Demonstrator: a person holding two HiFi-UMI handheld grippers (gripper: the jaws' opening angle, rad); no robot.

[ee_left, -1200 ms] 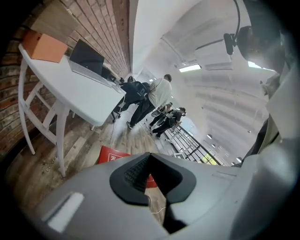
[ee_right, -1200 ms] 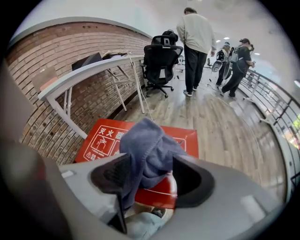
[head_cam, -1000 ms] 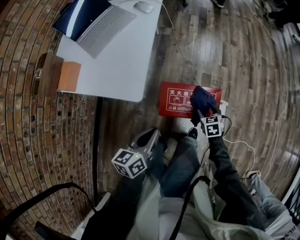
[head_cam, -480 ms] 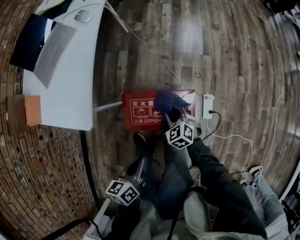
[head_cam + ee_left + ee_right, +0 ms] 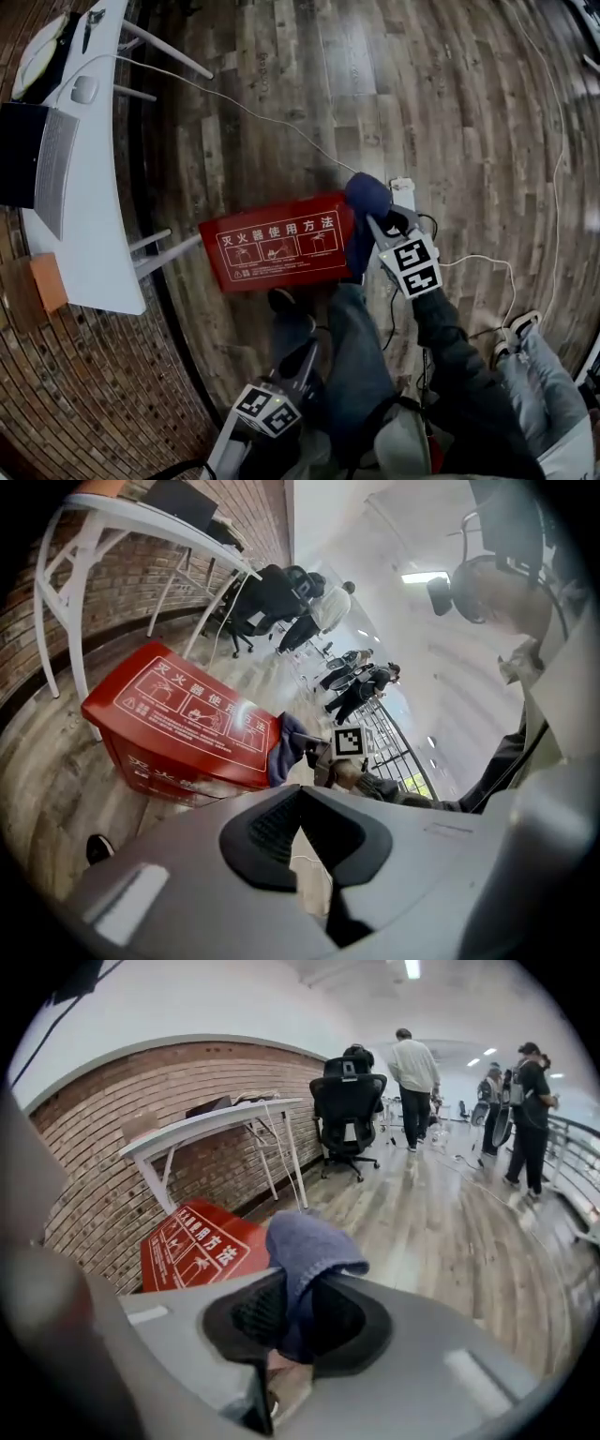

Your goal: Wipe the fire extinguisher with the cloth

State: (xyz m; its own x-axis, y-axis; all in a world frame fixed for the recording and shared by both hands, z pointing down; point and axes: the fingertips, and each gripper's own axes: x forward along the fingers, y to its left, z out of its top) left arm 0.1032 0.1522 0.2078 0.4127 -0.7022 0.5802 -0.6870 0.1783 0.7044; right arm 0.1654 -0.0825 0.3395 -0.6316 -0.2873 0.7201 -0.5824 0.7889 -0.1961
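Wooden floorboards [image 5: 450, 112] are filling the head view, with the red fire extinguisher box [image 5: 277, 248] lying at centre and a white counter [image 5: 94, 244] at its nine o'clock. The right tool [image 5: 375, 225] is gripping the blue cloth [image 5: 364, 199] at the box's three o'clock end, its jaws having just been closing on it. The left tool [image 5: 306, 360] is hanging at six o'clock, pressed together and empty.

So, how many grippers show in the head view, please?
2. The left gripper, fingers shut and empty, is at the bottom; the right gripper, by the red box, has just been closing its fingers on the blue cloth.
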